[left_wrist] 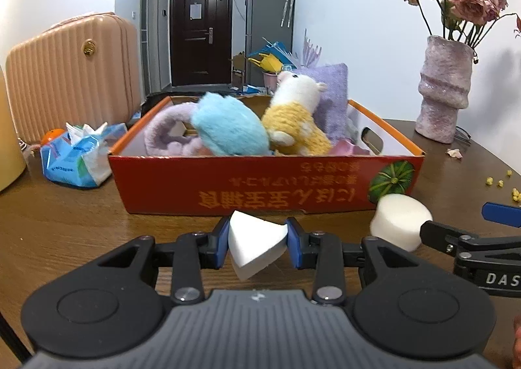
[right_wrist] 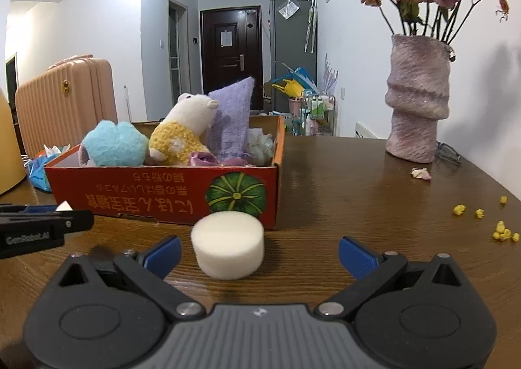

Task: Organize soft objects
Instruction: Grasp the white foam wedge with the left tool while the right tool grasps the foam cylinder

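Note:
My left gripper (left_wrist: 258, 243) is shut on a white wedge-shaped sponge (left_wrist: 255, 247), held just in front of the red cardboard box (left_wrist: 260, 186). The box holds a blue plush (left_wrist: 228, 128), a yellow-and-white plush animal (left_wrist: 296, 115), a purple towel (left_wrist: 329, 92) and a lilac plush ring (left_wrist: 162, 131). A round white sponge (right_wrist: 228, 243) lies on the wooden table by the box's right front corner. My right gripper (right_wrist: 260, 255) stands open around it, blue pads (right_wrist: 164, 255) apart from its sides. In the left wrist view the round sponge (left_wrist: 400, 224) shows at right with the right gripper's fingertips (left_wrist: 436, 232) beside it.
A pink-grey vase (right_wrist: 418, 108) with dried roses stands at the back right of the table (right_wrist: 358, 180). Yellow crumbs (right_wrist: 503, 234) and a petal (right_wrist: 421, 173) lie near the right edge. A blue tissue pack (left_wrist: 78, 154) and a pink suitcase (left_wrist: 71, 76) sit left of the box.

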A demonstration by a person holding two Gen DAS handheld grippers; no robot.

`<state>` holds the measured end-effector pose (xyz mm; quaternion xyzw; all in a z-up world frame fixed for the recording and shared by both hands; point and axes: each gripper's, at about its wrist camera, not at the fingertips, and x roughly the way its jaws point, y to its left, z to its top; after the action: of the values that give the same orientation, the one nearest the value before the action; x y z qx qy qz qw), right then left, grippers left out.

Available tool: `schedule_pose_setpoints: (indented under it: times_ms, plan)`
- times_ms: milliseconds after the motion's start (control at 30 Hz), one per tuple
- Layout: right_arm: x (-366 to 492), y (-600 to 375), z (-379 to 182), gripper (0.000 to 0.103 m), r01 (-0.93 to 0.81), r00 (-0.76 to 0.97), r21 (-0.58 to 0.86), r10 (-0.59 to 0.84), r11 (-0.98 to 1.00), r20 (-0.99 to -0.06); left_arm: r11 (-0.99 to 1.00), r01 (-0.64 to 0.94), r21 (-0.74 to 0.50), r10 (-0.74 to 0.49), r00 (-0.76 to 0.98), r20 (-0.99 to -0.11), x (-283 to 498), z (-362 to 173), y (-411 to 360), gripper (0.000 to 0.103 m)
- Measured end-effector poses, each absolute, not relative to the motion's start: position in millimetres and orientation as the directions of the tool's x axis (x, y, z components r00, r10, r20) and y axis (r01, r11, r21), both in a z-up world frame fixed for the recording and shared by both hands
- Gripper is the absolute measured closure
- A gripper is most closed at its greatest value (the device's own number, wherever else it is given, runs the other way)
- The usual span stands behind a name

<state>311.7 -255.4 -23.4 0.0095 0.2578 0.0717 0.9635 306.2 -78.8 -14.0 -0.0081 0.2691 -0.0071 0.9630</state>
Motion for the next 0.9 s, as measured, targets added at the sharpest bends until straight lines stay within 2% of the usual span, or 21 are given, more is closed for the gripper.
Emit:
schedule_pose_setpoints:
  times_ms: [233,433,633,700,733,900]
  plan:
    - [331,-237,-29,0.002,-0.131,0.836,0.051,0.138,0.990,-0.531,1.000,-0.010,-0.003,0.007,0.869,-0.495,309,-11,-64,0.066]
    - [345,-227,-34,0.008,-0.129,0.813,0.047,0.133,0.991,-0.567,1.000,-0.023,0.002,0.021,0.873,-0.486,313,-9,-53,0.066]
    - [354,-221,-38,0.024,-0.128,0.792,0.051,0.133,0.990,-0.596,0.999,-0.037,0.011,0.038,0.879,-0.476,316,-8,-44,0.066]
    - [356,-220,-40,0.036,-0.135,0.782,0.055,0.141,0.989,-0.607,0.999,-0.039,0.012,0.040,0.880,-0.474,316,-8,-42,0.066]
    - [357,-220,-40,0.047,-0.140,0.777,0.059,0.147,0.988,-0.613,0.999,-0.040,0.013,0.042,0.881,-0.472,316,-8,-41,0.066]
    - [351,-220,-38,0.047,-0.151,0.788,0.066,0.160,0.986,-0.594,0.999,-0.044,0.017,0.047,0.882,-0.468,318,-7,-39,0.066]
